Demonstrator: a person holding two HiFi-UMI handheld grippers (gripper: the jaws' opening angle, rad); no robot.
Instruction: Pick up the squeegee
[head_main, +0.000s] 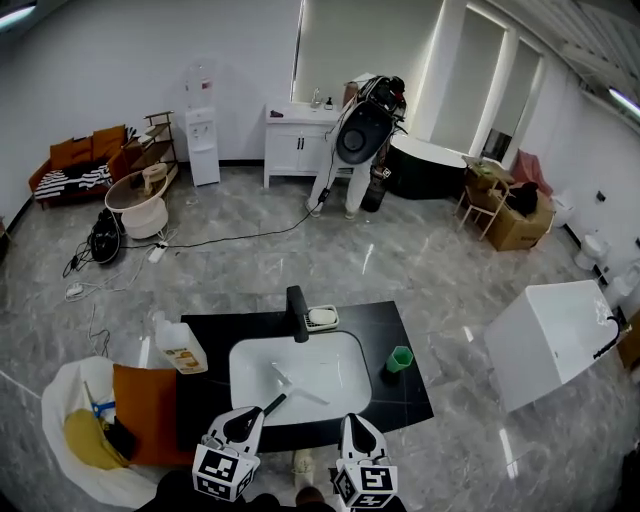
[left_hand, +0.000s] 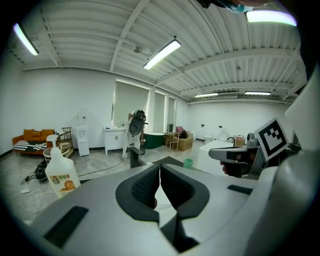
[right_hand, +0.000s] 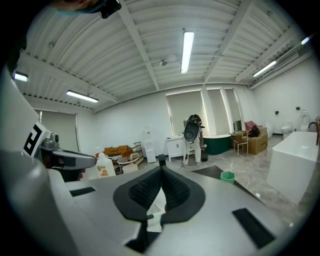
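The pick-up has not yet begun, as we read it. The squeegee (head_main: 298, 385) lies loose in the white basin (head_main: 250, 362) set into the black counter (head_main: 375, 325). Its pale blade runs across the bowl and its dark handle points toward 7 o'clock, at the near rim. Nothing grips it.

Both tools are empty. On the left tool (head_main: 254, 412) the dark pads are pressed together with nothing caught between them. The right tool (head_main: 352, 420) is the same, with its pads meeting along one thin seam. In our judgement everything is left to do: part one tool's jaws, bring them round the handle, close, and lift.

We hold the two tools low at the near edge of the counter, side by side at 6 o'clock of the basin. Both point toward 12 o'clock and tip a little downward. The left tool leans slightly toward 1 o'clock, and its tip sits just beside the end of the squeegee's handle. Whether the two touch, we cannot tell. The right tool stands further from the squeegee, opposite the basin's right half.

At the basin's far rim stands a black faucet (head_main: 297, 313). A green cup (head_main: 400, 358) sits at 3 o'clock of the basin and a bottle (head_main: 180, 346) at 9 o'clock, both well apart from the squeegee.
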